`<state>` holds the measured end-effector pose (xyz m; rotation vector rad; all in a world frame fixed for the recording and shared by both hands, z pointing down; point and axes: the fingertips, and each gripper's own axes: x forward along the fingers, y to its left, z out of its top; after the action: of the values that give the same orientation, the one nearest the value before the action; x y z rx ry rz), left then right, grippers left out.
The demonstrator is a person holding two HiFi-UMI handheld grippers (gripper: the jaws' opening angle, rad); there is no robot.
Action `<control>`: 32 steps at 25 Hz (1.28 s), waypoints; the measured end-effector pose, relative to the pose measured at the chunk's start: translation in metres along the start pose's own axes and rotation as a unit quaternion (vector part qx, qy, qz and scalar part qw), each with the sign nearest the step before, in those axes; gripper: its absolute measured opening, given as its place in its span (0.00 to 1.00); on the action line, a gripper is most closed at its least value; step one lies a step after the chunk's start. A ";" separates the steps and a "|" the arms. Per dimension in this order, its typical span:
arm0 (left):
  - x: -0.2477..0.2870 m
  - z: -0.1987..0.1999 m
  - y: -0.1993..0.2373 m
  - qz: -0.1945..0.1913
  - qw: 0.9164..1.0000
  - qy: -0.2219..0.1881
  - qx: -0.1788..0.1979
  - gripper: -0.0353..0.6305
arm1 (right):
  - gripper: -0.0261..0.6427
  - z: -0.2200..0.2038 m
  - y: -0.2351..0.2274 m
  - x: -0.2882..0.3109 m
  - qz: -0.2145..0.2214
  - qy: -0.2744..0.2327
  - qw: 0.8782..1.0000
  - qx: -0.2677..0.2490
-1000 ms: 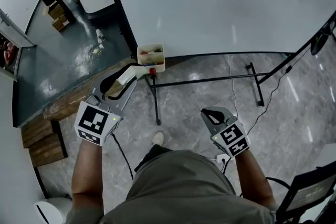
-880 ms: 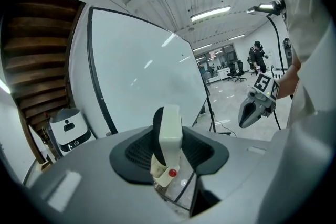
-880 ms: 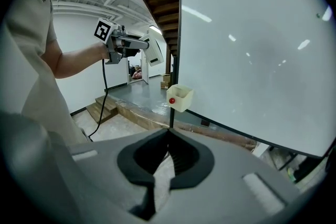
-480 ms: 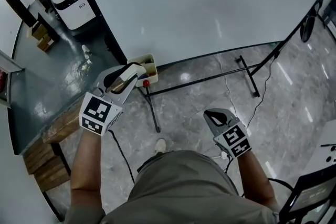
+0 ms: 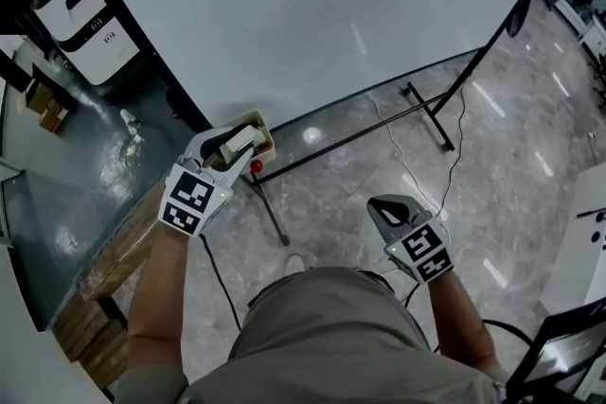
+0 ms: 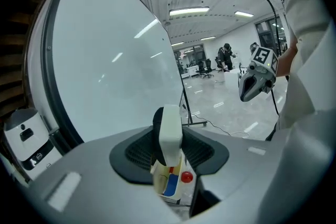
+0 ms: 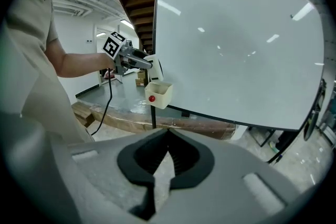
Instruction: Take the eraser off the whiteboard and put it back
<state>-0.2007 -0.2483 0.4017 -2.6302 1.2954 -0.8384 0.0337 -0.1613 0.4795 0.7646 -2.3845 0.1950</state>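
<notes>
My left gripper (image 5: 230, 149) is shut on the eraser (image 5: 240, 143), a white block with black felt on one side. It holds the eraser just above a cream box (image 5: 262, 133) fixed at the whiteboard's (image 5: 312, 5) lower left corner. In the left gripper view the eraser (image 6: 170, 123) stands upright between the pads, with the box (image 6: 170, 186) and its red knob (image 6: 186, 177) right below. My right gripper (image 5: 383, 208) hangs shut and empty over the floor, away from the board. Its own view shows the pads (image 7: 181, 157) closed and the box (image 7: 158, 94) far ahead.
The whiteboard's black stand legs (image 5: 417, 109) and a cable (image 5: 454, 156) cross the marble floor. A white machine (image 5: 85, 24) stands at the left beyond a dark floor patch. A wooden step (image 5: 123, 251) runs along the left. A white cabinet (image 5: 582, 241) is at the right.
My left gripper has carried the eraser forward and down to the cream box at the board's corner. The right gripper has stayed about where it was, shut.
</notes>
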 end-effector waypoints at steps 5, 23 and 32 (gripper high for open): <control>0.018 -0.026 -0.001 -0.038 0.999 0.012 0.017 0.29 | 0.04 0.004 0.013 0.013 -0.023 0.001 1.000 0.020; 0.069 -0.078 -0.019 -0.086 0.992 0.074 0.061 0.29 | 0.04 -0.006 0.027 0.008 -0.066 0.030 0.995 0.067; 0.074 -0.086 -0.026 -0.077 0.987 0.095 0.103 0.30 | 0.04 -0.012 0.032 0.010 -0.064 0.033 0.995 0.075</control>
<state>-0.1899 -0.2742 0.5144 -2.5604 0.9866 -1.2013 0.0156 -0.1361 0.4966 0.9631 -2.2688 0.3437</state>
